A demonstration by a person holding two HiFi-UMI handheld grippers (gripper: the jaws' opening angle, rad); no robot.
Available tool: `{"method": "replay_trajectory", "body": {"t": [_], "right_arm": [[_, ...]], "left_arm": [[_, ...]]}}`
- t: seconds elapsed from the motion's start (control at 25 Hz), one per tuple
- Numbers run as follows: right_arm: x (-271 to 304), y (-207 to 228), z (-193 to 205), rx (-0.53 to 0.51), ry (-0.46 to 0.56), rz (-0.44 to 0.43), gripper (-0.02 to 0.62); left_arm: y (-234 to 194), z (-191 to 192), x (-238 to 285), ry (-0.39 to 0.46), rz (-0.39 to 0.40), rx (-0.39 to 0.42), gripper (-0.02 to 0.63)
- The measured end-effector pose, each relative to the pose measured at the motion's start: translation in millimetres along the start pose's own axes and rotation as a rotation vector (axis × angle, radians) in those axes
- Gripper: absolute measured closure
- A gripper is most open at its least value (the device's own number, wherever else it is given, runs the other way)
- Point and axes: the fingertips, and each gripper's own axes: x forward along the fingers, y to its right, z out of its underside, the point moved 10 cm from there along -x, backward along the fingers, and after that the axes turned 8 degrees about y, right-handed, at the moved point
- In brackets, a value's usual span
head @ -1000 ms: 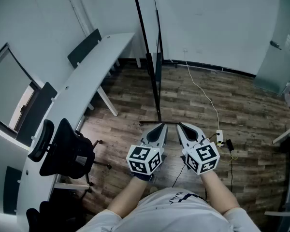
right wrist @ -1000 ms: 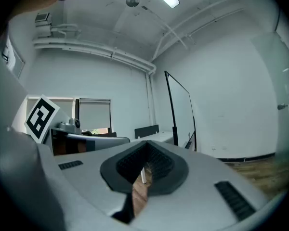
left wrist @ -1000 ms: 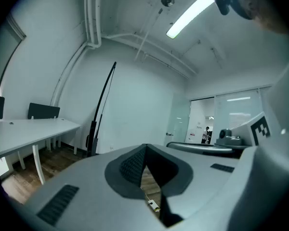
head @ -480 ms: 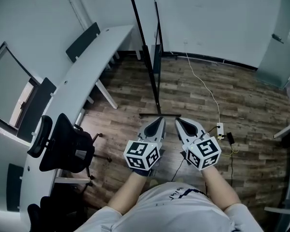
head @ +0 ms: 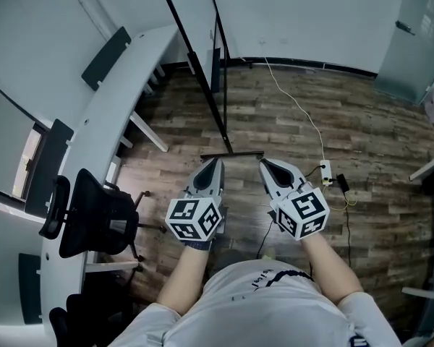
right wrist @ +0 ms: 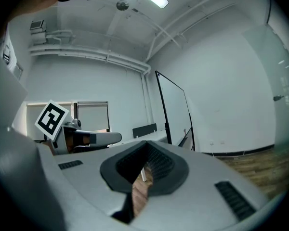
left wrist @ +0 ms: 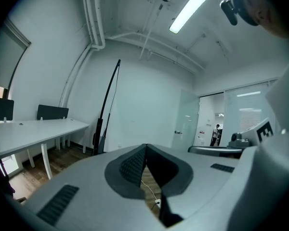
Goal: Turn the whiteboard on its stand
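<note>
The black chair (head: 94,219) sits far left of the whiteboard (head: 194,63), tucked by the long white bench (head: 112,114). The bench runs along the wall on the whiteboard's left side. The left tongs (head: 217,163) are squeezed tight together and hold nothing; they point at the whiteboard's foot bar (head: 231,155) from its near side. The whiteboard stands upright on the wood floor (head: 362,121), seen from its thin edge. The right tongs (head: 264,165) are closed tight and empty too, just right of the foot bar. A white cable (head: 296,107) lies on the floor to the whiteboard's right.
</note>
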Motion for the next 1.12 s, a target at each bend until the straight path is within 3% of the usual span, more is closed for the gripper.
{"method": "replay_trajectory", "body": {"t": [0.52,1.12], "right_arm": [[37.8,19.3,5.5,0.001,-0.012,0.009,0.583],[222.4,54.8,11.6,-0.008,0.005,0.089,0.583]], "left_arm": [[-24.8,6.5,43.8,-0.019,0.005,0.000,0.594],[-170.8,-6.7,188.2,-0.028,0.058,0.016,0.594]]}}
